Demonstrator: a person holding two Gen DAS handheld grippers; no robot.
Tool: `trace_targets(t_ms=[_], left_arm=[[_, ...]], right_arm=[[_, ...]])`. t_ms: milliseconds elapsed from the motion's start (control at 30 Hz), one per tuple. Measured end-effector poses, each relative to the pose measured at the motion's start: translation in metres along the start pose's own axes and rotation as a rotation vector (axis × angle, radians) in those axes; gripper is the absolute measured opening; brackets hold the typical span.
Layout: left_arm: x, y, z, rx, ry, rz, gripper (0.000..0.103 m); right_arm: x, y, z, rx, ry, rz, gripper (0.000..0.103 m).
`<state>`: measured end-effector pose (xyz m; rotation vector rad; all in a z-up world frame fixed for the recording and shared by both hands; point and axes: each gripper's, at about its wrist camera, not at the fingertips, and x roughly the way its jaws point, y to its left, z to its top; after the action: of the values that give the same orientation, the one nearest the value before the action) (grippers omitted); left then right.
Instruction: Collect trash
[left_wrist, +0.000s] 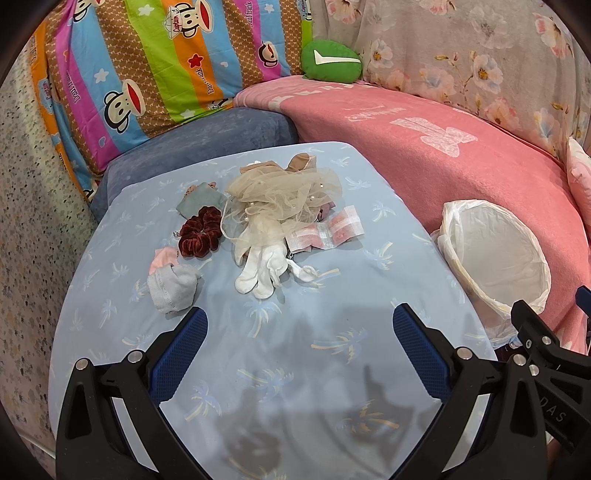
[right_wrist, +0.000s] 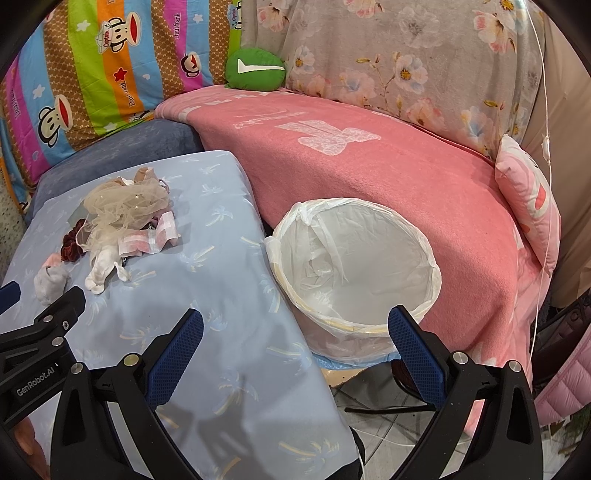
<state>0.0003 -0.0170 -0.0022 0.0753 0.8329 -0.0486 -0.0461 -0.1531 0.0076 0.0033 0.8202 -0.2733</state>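
Both grippers hang over the worktop (left_wrist: 280, 369) with wide jaws and hold nothing, so no piece is collected yet. The left gripper (left_wrist: 299, 339) looks straight at the pile (left_wrist: 273, 214), which lies ahead of its jaws and well apart from them: a veil (left_wrist: 288, 188), a white glove (left_wrist: 258, 266), a dark red scrunchie (left_wrist: 199, 236), a grey sock (left_wrist: 171, 288) and small pink packets (left_wrist: 328, 232). The sock is the nearest one, just ahead of the left jaw. The right gripper (right_wrist: 295, 339) is turned more to the bin (right_wrist: 354, 266), whose rim is between its jaws and slightly ahead; the liner is folded over the rim and the bin looks empty, ready to receive things. It stands beside the worktop edge, against the pink blanket (right_wrist: 388, 177), probably so that the way from the pile is short. I judge that the task is only beginning.
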Motion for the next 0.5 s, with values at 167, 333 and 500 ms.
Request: trace_targets(t_ms=[167,333,500], left_arm=[[0.003,0.003,0.004,-0.011,0.016,-0.015,0.096],[0.011,0.017,0.004,-0.023,0.019,-0.019,0.096],[0.026,0.044,0.004,-0.038,0.015,0.011,0.096]], right_arm=[[-0.001,0.005,0.004,-0.003,-0.006,0.007,0.097],[-0.002,0.018,0.007,-0.01,-0.018,0.022,0.097],[0.002,0.042,0.012,-0.025,-0.023,0.058,0.097]])
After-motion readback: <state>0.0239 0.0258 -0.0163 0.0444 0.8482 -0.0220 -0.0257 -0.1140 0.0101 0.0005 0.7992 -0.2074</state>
